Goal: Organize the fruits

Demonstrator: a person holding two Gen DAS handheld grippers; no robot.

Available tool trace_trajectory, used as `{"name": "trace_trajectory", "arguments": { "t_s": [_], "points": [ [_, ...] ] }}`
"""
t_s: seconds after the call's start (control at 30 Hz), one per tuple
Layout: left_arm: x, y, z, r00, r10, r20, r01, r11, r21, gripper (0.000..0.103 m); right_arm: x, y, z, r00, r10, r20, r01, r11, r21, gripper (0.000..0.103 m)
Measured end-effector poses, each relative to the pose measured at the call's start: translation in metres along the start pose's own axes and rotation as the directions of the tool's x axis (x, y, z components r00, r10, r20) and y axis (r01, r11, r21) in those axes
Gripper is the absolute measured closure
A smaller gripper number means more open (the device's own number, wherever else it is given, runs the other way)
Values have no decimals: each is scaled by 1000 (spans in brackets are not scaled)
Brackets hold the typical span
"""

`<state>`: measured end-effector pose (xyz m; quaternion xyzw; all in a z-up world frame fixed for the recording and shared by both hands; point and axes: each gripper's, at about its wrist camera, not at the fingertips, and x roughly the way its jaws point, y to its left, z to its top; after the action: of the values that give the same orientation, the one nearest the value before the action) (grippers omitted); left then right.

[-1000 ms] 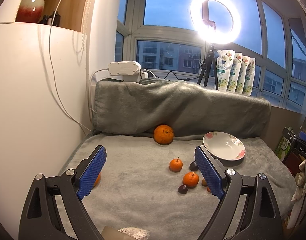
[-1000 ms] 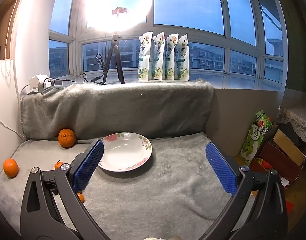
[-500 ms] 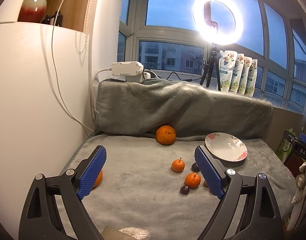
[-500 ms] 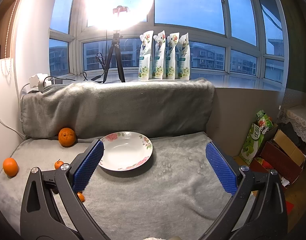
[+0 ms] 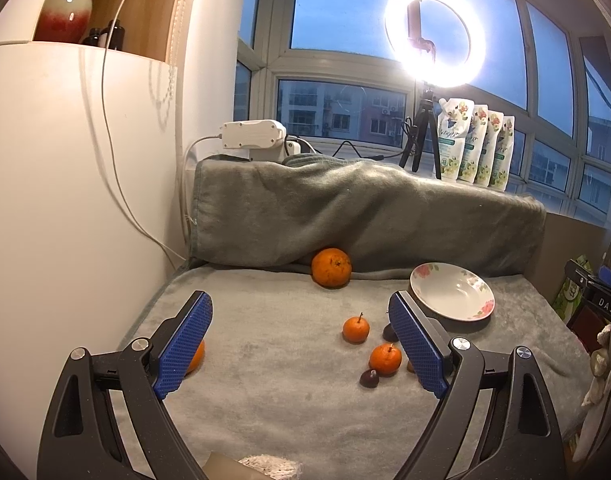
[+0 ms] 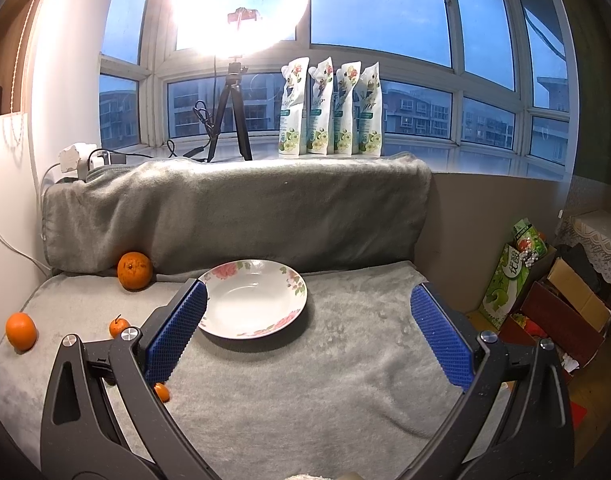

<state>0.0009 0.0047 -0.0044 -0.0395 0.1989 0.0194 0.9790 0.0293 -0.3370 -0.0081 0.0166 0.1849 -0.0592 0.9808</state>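
We hold both hand-held grippers wide and empty above the blanket.

Our left hand-held gripper (image 5: 301, 344) faces the fruits: a big orange (image 5: 331, 268) at the blanket's (image 5: 265, 400) back edge, two small ones (image 5: 356, 329) (image 5: 385, 359) and a dark fruit (image 5: 369, 379) mid-blanket, another orange (image 5: 195, 356) by the left edge. Our right hand-held gripper (image 6: 305, 336) faces the empty plate (image 6: 253, 300) near the back edge.
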Motion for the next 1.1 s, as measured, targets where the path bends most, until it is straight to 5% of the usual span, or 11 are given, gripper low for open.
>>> {"name": "trace_trajectory", "arguments": {
  "t_s": [0.6,1.1],
  "points": [
    [10,-2,-6,999,-3,-34,3,1000,3,13,9,6,-2,998,31,-53,-32,999,-16,0],
    [31,21,-31,990,-6,-140,2,1000,-30,13,31,25,-19,965,204,-163,-211,977,-30,0]
  ]
}}
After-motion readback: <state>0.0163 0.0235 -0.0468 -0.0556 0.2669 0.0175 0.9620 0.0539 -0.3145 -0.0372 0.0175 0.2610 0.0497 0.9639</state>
